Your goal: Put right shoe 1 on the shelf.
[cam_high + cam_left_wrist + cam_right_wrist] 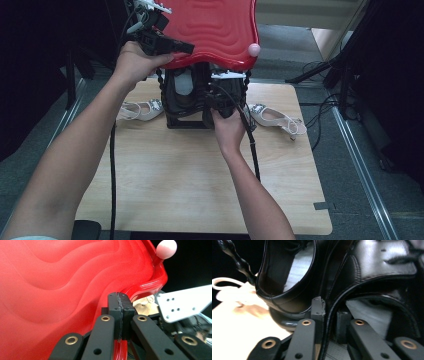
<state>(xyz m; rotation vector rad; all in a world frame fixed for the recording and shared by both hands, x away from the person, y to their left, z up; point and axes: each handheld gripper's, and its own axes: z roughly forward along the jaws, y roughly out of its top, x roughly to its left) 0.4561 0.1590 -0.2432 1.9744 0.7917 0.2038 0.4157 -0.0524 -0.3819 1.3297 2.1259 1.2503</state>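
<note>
A wavy red lid [210, 25] with a pink knob [254, 49] is tilted up over a small black rack [185, 122]. My left gripper [187, 47] is shut on the lid's front rim; in the left gripper view its pads [120, 305] meet on the red lid [62, 290]. Black leather shoes [187, 95] sit inside the rack. My right gripper [220, 102] reaches in under the lid. In the right gripper view its jaws [330, 312] straddle the heel rim of one black shoe [374, 265], with a small gap at the right pad. A second black shoe [287, 277] lies beside it.
A white sandal [142, 110] lies on the wooden table [200, 175] left of the rack, and another white sandal [275, 117] lies to the right. Cables trail from both grippers over the table. Dark stands and cables crowd the floor at the right.
</note>
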